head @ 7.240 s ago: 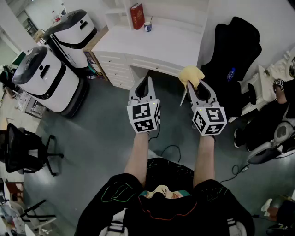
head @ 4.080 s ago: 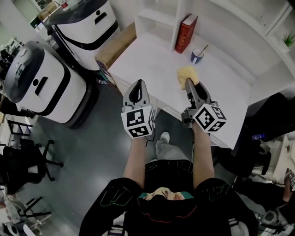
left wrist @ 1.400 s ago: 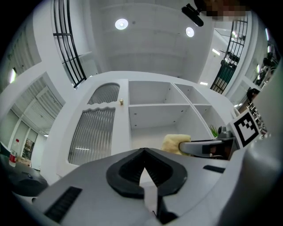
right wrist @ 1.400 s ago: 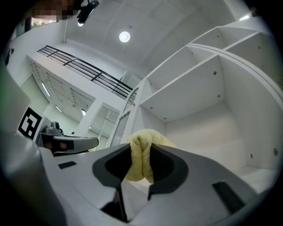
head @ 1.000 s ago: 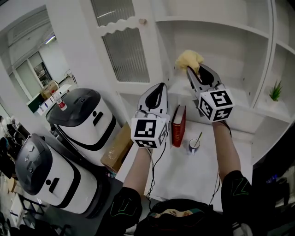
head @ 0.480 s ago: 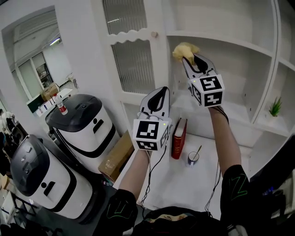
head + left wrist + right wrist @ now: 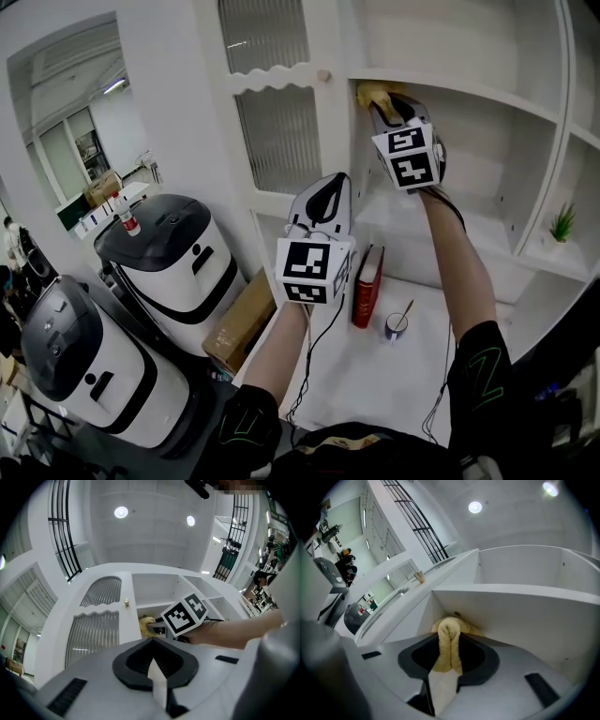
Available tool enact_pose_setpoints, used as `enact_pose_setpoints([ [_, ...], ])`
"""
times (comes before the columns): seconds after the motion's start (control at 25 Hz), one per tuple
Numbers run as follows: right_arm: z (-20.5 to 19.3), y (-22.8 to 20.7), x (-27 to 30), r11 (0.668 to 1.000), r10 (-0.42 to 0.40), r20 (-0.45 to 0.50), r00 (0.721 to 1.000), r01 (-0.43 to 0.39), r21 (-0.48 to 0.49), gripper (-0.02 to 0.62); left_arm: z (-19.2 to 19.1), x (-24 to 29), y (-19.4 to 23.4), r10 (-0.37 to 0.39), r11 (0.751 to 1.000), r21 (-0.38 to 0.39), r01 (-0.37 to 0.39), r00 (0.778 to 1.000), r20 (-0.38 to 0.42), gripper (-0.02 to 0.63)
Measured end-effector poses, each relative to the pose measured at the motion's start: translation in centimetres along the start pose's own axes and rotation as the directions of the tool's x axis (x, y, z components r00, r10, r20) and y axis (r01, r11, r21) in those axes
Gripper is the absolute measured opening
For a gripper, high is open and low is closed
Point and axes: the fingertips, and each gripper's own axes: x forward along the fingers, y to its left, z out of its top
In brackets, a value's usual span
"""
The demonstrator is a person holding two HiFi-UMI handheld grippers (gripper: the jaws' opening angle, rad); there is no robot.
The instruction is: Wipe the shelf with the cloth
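A yellow cloth is bunched against the left end of the upper white shelf, right by the cabinet's dividing post. My right gripper is raised high and shut on it. In the right gripper view the cloth is folded between the jaws and pushed into the corner under the shelf board. My left gripper hangs lower, in front of the cabinet, shut with nothing in it. The left gripper view looks up at the cloth and the right gripper's marker cube.
A glazed cabinet door with a round knob stands left of the shelf. Below on the desk are a red book and a blue mug. Two white machines stand at left, and a small plant at right.
The right gripper has carried the cloth up and back until it sits against the upper shelf's left corner. The left gripper has stayed nearly in place.
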Motion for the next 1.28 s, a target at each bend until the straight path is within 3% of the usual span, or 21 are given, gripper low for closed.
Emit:
enact_pose_setpoints([
  [0.16,-1.5,-1.1,1.0,0.998,-0.059,-0.099,0.993,0.058,-0.02,0.109,-0.5,-0.3,0.1,0.001,1.0,-0.003,-0.001,1.0,-0.006,-0.002],
  [0.28,-1.4,-1.1,1.2,0.997,-0.06,-0.117,0.991,0.055,-0.046,0.109,-0.5,-0.6,0.5,0.006,1.0,-0.002,-0.006,1.0,-0.004,-0.002],
  [0.64,3.7,2.1,0.2,0.998,0.066,0.031,0.997,-0.066,0.02,0.109,-0.8,-1.0,1.3,0.019,1.0,-0.006,-0.019,1.0,-0.006,-0.002],
  [0.96,5.1,2.6,-1.3,0.983,0.132,0.119,0.984,-0.145,0.114,0.109,-1.2,-1.1,1.3,0.015,1.0,-0.006,-0.015,1.0,-0.017,-0.002],
  [1.28,6.2,3.4,-2.9,0.982,0.158,0.176,0.972,-0.174,0.08,0.109,-1.7,-0.5,1.0,0.011,1.0,-0.011,-0.011,1.0,-0.024,-0.002],
])
